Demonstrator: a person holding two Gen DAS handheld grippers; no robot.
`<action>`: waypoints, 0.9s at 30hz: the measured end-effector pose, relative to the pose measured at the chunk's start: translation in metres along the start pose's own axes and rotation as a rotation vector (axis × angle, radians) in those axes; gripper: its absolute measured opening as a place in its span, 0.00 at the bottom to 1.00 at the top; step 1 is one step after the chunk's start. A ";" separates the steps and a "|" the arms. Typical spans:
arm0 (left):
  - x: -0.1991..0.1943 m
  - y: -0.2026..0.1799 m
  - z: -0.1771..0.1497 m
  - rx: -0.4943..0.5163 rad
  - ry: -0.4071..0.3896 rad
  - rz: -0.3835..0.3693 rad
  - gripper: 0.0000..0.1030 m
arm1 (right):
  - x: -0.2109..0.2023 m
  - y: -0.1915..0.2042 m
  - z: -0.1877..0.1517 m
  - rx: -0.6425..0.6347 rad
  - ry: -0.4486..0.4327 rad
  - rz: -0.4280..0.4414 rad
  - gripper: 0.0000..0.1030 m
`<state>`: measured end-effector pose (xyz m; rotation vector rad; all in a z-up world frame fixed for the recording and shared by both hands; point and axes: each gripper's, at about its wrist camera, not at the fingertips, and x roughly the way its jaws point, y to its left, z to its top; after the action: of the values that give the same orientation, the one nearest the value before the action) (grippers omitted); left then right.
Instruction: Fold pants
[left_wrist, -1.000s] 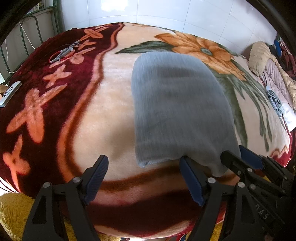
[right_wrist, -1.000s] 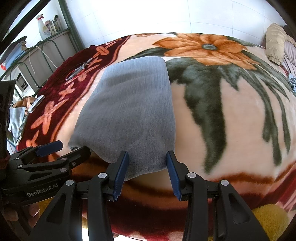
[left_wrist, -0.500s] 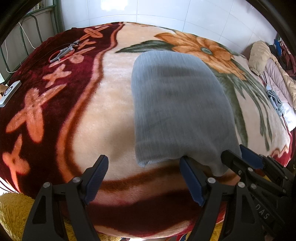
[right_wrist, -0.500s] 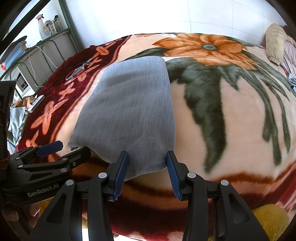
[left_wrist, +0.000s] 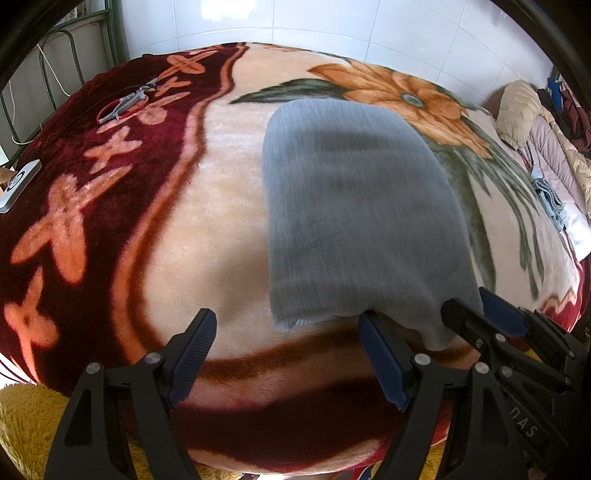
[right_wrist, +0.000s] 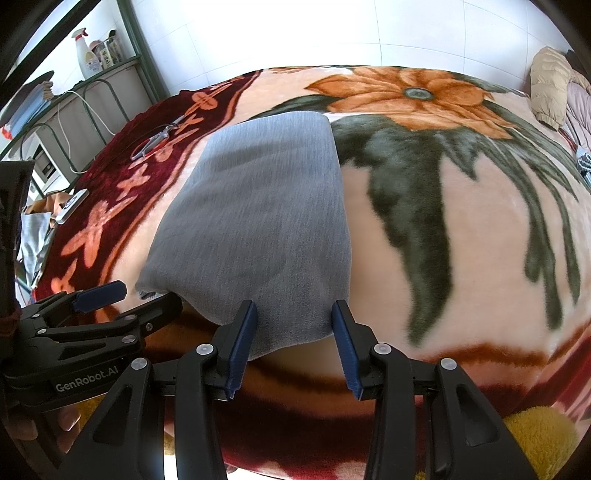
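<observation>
pants (left_wrist: 354, 214) are lying as a folded grey slab mid-frame on the floral blanket (left_wrist: 229, 206), near edge at the bottom. we're guessing the next step is picking up that near edge for another fold, so we're wanting both corners taken evenly. left gripper (left_wrist: 286, 356) is sitting spread wide and holding nothing, hem just above its right finger. right gripper (right_wrist: 293, 341) is also parted, near-right corner lying between its fingers (right_wrist: 240, 341), not pinched.
</observation>
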<state>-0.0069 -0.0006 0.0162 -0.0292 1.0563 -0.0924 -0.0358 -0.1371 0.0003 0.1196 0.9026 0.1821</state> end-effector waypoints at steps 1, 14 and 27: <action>0.000 0.000 0.001 0.001 0.000 0.000 0.80 | 0.000 0.000 0.001 -0.001 0.000 0.000 0.41; 0.001 0.000 0.000 0.002 0.002 0.001 0.80 | 0.000 0.000 0.000 -0.001 0.000 0.000 0.41; 0.002 0.000 0.000 0.002 0.003 0.001 0.80 | 0.000 0.000 0.000 0.000 0.001 0.001 0.41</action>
<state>-0.0060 -0.0007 0.0149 -0.0263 1.0593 -0.0925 -0.0356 -0.1368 0.0004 0.1195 0.9031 0.1829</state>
